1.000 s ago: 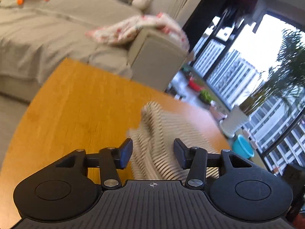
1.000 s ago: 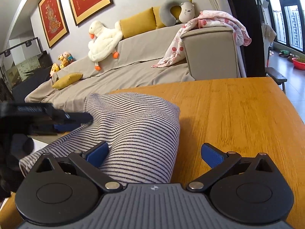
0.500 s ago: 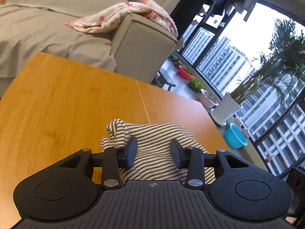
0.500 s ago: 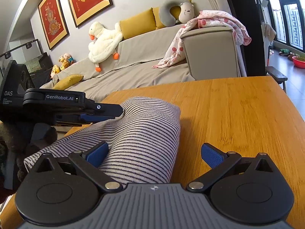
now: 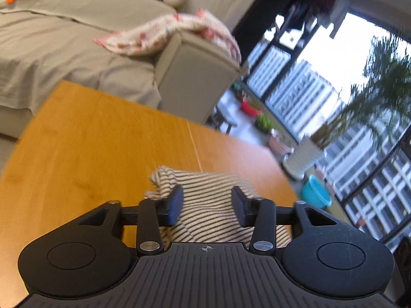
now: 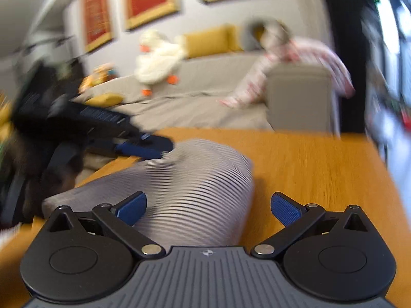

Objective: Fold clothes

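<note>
Wooden table [image 5: 90,154] carrying the lot, with a grey sofa [image 6: 205,102] well behind. Striped garment [image 6: 200,187] lying bunched and partly folded near the table's middle, one rumpled end [image 5: 164,177] toward the left claw [image 5: 206,206]. Left claw apart after just opening wider, cloth below and between the pads but unpressed. Right claw [image 6: 208,208] spread wide, one pad beside the bundle's flank, nothing pinched. Best to settle both claws low at opposite corners, pinch a single layer edge, then lift evenly so stripes stay aligned. Judged roughly midway.
</note>
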